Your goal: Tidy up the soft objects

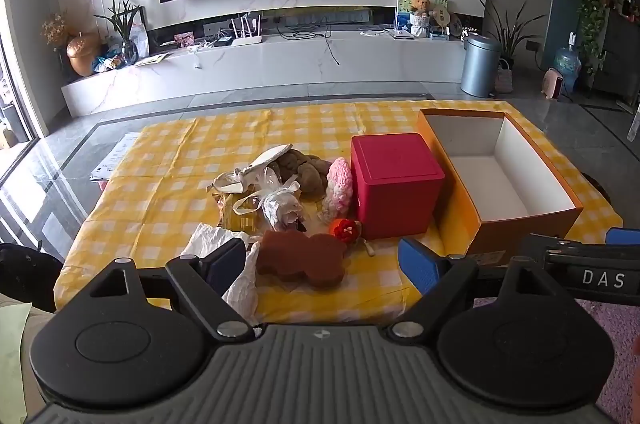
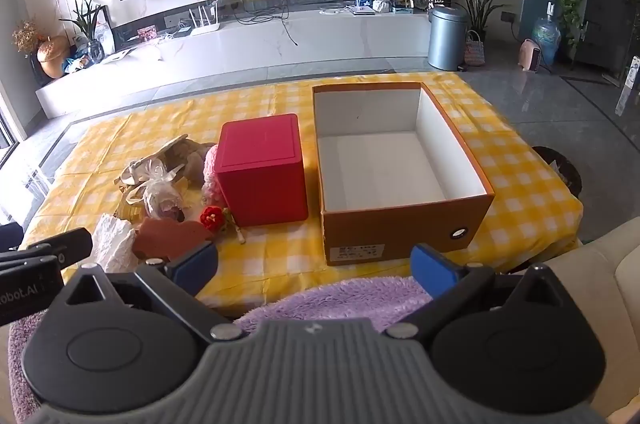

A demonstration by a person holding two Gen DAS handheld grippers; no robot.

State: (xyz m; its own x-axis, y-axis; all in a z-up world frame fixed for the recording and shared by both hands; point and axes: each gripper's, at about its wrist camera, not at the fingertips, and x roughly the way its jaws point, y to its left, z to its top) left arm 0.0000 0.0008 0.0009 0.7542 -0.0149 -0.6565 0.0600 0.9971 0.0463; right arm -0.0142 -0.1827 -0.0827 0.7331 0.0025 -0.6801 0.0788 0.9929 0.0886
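A pile of soft things lies on the yellow checked tablecloth (image 1: 168, 184): a brown sponge (image 1: 301, 260), a white crumpled cloth (image 1: 216, 244), a red knitted flower (image 1: 346, 229), a pink knitted piece (image 1: 340, 184), a brown plush (image 1: 304, 168) and a clear wrapped bundle (image 1: 280, 204). An open orange box (image 1: 520, 228) with a white inside stands at the right, empty. My left gripper (image 1: 322, 264) is open just in front of the sponge. My right gripper (image 2: 314, 264) is open and empty, in front of the orange box (image 2: 400, 224), above a purple fluffy cloth (image 2: 348, 298).
A closed red cube box (image 1: 394, 184) stands between the pile and the orange box. Papers (image 1: 116, 156) lie off the table's left edge. A white TV bench (image 1: 260, 64) and a grey bin (image 1: 478, 66) stand beyond. A cream sofa (image 2: 600, 264) is at right.
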